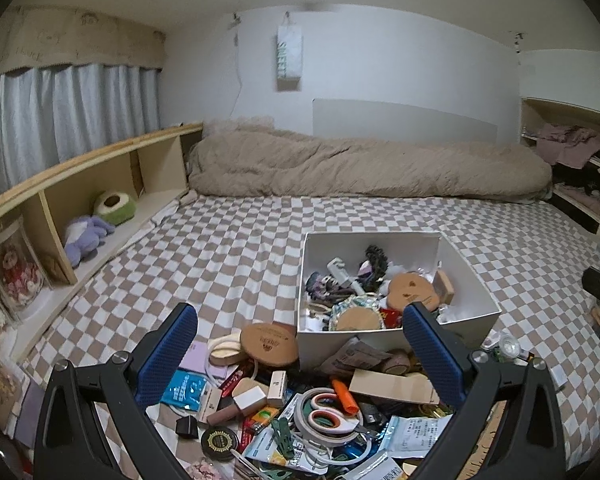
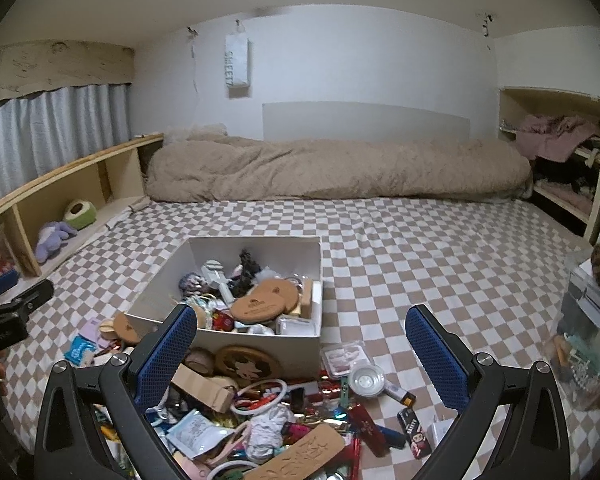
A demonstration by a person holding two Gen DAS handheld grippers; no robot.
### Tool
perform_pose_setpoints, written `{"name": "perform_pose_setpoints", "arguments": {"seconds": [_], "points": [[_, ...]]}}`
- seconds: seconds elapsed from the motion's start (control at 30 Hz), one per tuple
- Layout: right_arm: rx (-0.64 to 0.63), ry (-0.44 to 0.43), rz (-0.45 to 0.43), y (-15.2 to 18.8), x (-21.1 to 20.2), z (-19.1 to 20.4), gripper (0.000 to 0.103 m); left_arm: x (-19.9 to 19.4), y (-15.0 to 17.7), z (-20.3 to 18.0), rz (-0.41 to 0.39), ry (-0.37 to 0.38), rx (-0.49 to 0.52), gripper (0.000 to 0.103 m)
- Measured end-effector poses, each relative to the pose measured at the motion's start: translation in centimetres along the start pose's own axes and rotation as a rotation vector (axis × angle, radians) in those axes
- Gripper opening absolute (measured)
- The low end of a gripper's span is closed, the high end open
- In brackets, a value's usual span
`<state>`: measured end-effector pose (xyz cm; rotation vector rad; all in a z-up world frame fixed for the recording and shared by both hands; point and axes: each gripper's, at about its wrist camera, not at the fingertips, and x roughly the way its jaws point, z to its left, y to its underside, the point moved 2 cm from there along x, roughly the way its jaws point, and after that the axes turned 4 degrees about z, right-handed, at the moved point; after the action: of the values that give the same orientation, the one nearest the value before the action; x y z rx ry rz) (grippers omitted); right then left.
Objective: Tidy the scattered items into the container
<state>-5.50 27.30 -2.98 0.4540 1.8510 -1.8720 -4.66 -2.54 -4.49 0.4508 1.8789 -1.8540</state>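
Spreading wide with nothing between them, the left gripper (image 1: 300, 350) shows two blue fingers (image 1: 168, 356) with a dimpled, rubbery texture on black plastic arms. Below the gap lies a heap of scattered items (image 1: 300, 420): orange-handled scissors (image 1: 326, 416) resting on a roll of white tape (image 1: 320, 428), an orange marker (image 1: 345, 396), a blue foil sachet (image 1: 184, 390), a round black tin with a gold label (image 1: 219, 442), and a flat cardboard piece (image 1: 392, 386). A round cork coaster (image 1: 269, 346) sits at the pile's far edge, touching the near wall of the white cardboard box (image 1: 472, 280).

The right gripper (image 2: 300, 350) is likewise released, its textured blue fingers (image 2: 436, 356) apart and holding nothing. Beneath it the pile holds white plastic rings (image 2: 260, 396), a printed white sachet (image 2: 194, 430), a long cork strip with carved characters (image 2: 300, 458), a red bar (image 2: 366, 426) and a clear round lid (image 2: 365, 378).

The box, rectangular with thin matte walls, stands on the bed just beyond the pile, already partly filled; two stacked cork discs (image 2: 266, 300) lie on top of its jumble. A brown-and-white checkered sheet (image 2: 420, 248) covers the bed, and a rumpled tan quilt (image 2: 332, 172) runs along the far wall. A plush toy (image 1: 86, 236) lies in the wooden shelf to the left.
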Motion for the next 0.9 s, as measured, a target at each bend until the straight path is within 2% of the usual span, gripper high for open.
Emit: {"name": "perform_pose_setpoints", "arguments": {"seconds": [0.2, 0.37, 0.57, 0.9], "points": [[0.045, 0.047, 0.061, 0.7, 2.3, -1.4, 0.103, 2.1, 0.6, 1.6, 0.046, -0.011, -0.048, 0.103], [0.117, 0.072, 0.142, 1.7, 4.6, -3.1, 0.103, 3.3, 0.8, 3.1, 0.087, 0.019, -0.095, 0.103], [0.221, 0.033, 0.238, 2.9, 7.1, -5.6, 0.103, 4.7, 1.4, 5.0, 0.115, 0.009, -0.163, 0.103], [0.319, 0.03, 0.253, 4.4, 8.9, -8.3, 0.103, 6.1, 2.4, 7.5, 0.149, 0.027, -0.262, 0.103]]}}
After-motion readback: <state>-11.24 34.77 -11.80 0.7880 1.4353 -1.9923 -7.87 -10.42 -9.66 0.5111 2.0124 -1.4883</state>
